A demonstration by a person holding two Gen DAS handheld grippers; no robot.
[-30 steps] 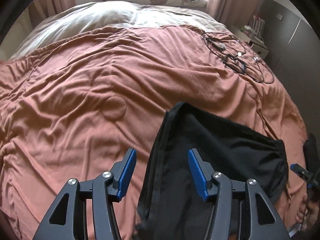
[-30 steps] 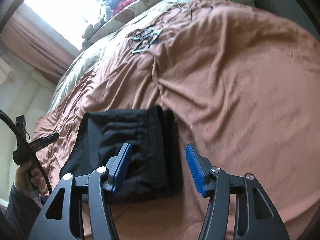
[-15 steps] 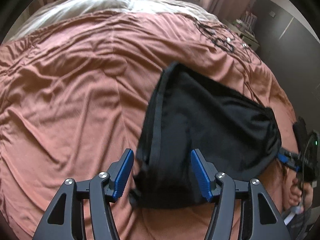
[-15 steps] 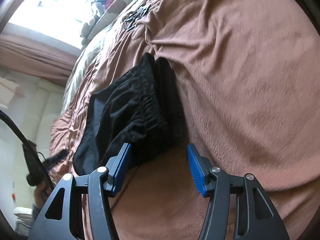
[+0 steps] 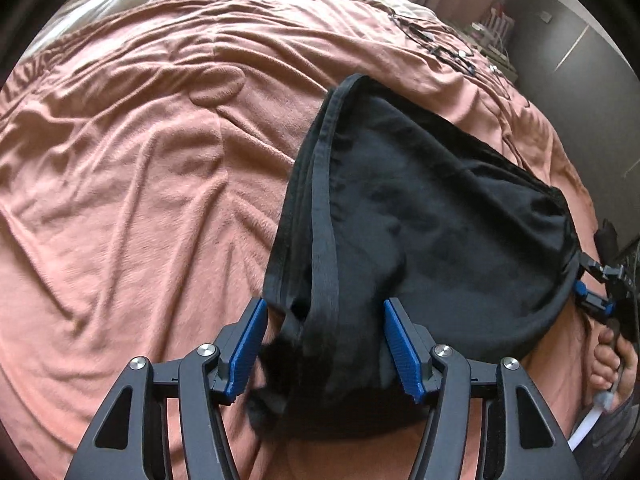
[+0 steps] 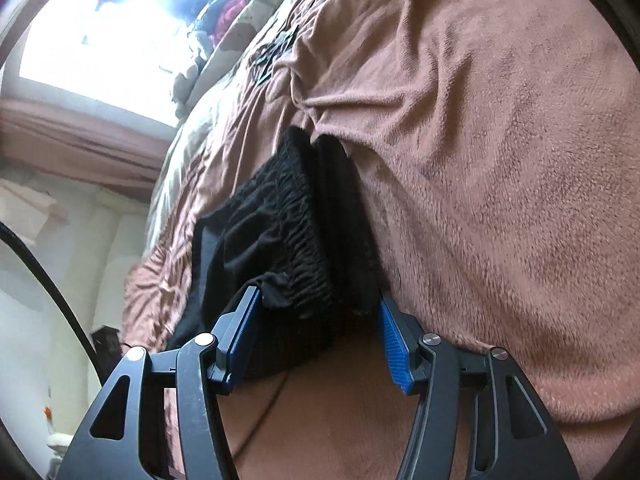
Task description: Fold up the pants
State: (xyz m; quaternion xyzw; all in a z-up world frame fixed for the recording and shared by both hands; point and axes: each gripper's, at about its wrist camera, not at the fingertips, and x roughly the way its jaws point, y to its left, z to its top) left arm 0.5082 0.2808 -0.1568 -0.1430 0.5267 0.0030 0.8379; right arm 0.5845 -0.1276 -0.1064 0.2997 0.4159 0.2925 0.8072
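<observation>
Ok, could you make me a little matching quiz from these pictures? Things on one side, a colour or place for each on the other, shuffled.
Things:
1. pants
2. blanket
3. cables
4. left tongs

Descriptions:
A. pinkish brown, wrinkled
B. dark cloth lying between them
C. black, spread close by
D. thin, tangled, farthest away

Pairs: 1-C; 2-A; 3-D; 4-B
</observation>
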